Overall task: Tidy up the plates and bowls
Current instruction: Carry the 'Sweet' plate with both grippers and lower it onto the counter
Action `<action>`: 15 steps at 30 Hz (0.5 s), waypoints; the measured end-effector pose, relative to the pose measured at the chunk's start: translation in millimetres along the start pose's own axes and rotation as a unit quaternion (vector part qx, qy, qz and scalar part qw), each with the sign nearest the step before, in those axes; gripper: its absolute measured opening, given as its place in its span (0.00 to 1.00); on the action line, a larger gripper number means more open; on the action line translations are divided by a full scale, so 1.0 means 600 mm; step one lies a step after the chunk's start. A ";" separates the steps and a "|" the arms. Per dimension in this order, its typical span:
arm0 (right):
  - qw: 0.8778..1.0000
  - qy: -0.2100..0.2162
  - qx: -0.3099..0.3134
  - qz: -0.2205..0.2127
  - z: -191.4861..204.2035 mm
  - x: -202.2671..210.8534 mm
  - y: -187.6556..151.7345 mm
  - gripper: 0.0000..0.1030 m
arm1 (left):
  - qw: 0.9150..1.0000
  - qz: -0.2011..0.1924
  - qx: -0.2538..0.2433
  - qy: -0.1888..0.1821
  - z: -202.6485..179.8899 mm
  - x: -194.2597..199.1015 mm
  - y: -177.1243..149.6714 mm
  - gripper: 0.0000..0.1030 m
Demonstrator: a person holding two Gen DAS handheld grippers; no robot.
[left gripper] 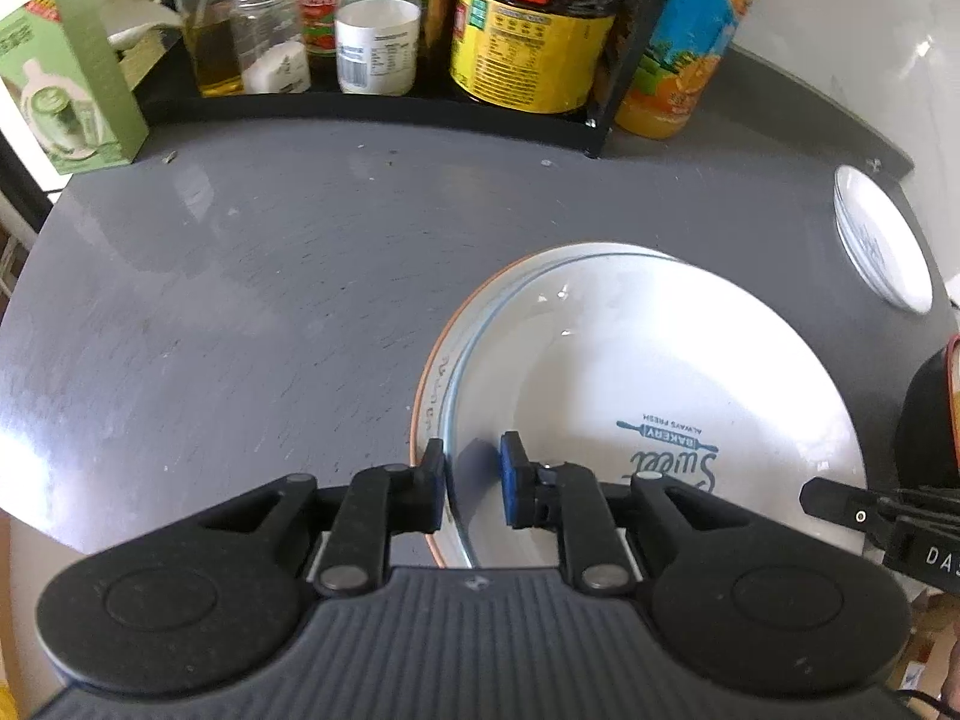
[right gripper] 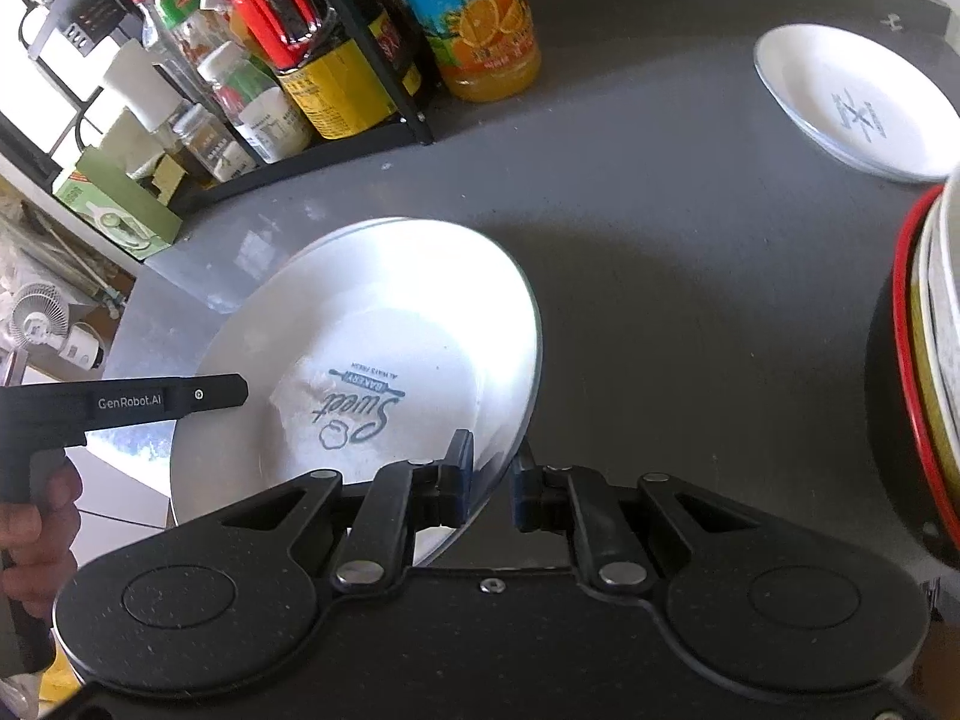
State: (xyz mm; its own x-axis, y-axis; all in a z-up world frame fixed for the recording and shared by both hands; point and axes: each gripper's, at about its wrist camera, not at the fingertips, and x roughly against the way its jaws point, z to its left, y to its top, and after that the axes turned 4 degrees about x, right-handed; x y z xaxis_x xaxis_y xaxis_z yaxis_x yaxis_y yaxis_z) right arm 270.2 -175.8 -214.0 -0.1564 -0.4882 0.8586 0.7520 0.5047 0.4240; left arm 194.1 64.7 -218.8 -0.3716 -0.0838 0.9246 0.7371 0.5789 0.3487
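While both grippers straddle opposite rims of the white "Sweet Bakery" plate (left gripper: 648, 396), left gripper (left gripper: 473, 480) and right gripper (right gripper: 491, 483) part-open, unclamped, I judge a two-handed lift onto the stack.

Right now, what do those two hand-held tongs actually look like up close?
Both are matt black plastic. The left tongs have a ribbed base, two round side lobes, silver pivot pins and blue pads on the fingertips. The right tongs are built the same. Seen from the side, the left tool is pistol-shaped, with white "GenRobot.AI" lettering.
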 end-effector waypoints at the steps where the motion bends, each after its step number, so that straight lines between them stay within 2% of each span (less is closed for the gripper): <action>1: 1.000 -0.001 -0.003 0.001 -0.001 -0.001 -0.001 0.11 | 1.000 0.001 -0.006 0.002 -0.004 -0.001 0.000 0.17; 10: 1.000 -0.016 -0.019 -0.003 0.000 -0.002 -0.004 0.11 | 0.999 0.004 -0.046 0.007 -0.020 -0.010 0.002 0.19; 15: 0.999 -0.021 -0.034 -0.007 -0.001 -0.001 -0.007 0.11 | 0.998 0.018 -0.067 0.006 -0.025 -0.014 0.007 0.21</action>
State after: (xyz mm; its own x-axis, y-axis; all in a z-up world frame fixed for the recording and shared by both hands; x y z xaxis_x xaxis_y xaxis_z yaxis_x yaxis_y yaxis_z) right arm 267.6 -178.1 -216.4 -0.1934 -0.4639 0.8645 0.7908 0.4479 0.4172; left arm 208.7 55.4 -222.8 -0.3382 -0.0754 0.9381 0.8188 0.4677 0.3328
